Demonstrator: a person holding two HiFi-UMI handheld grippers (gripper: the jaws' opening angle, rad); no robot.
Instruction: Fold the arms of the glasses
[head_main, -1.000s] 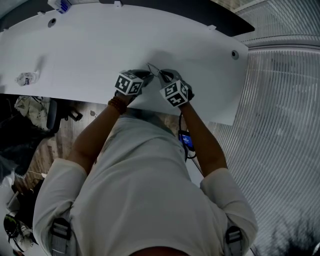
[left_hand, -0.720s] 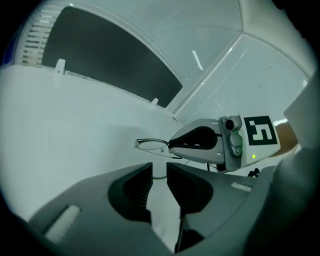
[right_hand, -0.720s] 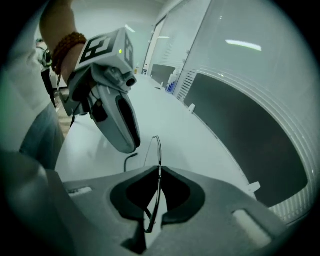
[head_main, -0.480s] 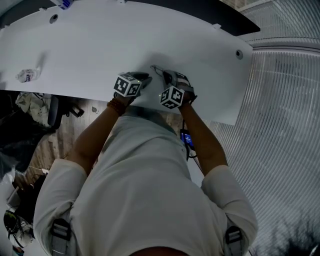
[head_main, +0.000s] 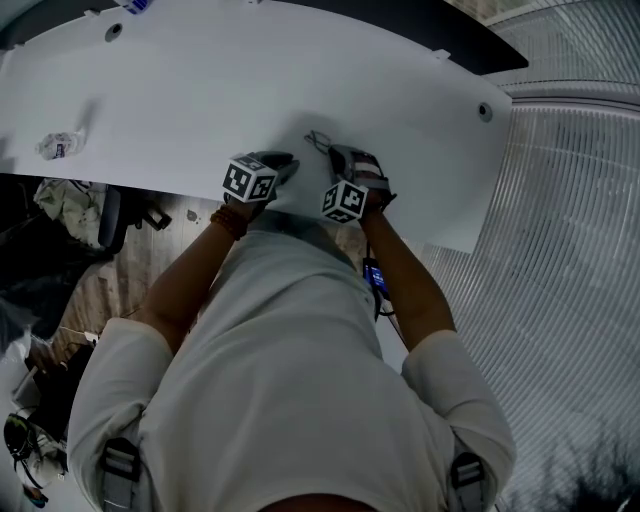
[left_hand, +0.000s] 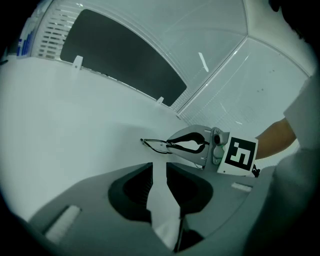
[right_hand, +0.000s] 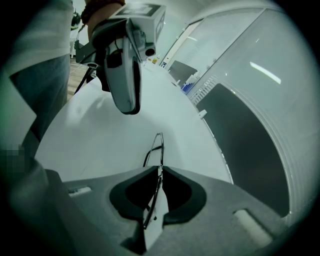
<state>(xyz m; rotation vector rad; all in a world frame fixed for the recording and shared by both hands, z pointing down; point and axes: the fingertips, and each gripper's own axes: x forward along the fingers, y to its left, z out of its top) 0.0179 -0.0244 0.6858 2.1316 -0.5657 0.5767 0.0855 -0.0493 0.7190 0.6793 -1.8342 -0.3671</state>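
Observation:
The thin dark-framed glasses (head_main: 318, 140) lie low over the white table (head_main: 180, 90), just ahead of my right gripper (head_main: 335, 155). In the right gripper view the glasses (right_hand: 156, 147) run between my right gripper's (right_hand: 160, 171) fingertips, which close on the frame near one end; the jaws are opening. My left gripper (head_main: 284, 162) sits a little to the left, apart from the glasses. In the left gripper view its jaws (left_hand: 160, 167) are open over bare table, and the glasses (left_hand: 154, 145) stick out from the right gripper (left_hand: 171, 145) beyond.
A crumpled wrapper (head_main: 55, 146) lies at the table's left. A dark panel (left_hand: 120, 52) borders the far side. The table's near edge (head_main: 160, 190) runs just behind both grippers, and its right corner (head_main: 465, 240) ends by a ribbed wall. Floor clutter (head_main: 65, 215) sits below left.
My right gripper has rolled and sunk, bringing the glasses down toward the table. The left gripper has drawn back slightly toward the table's near edge.

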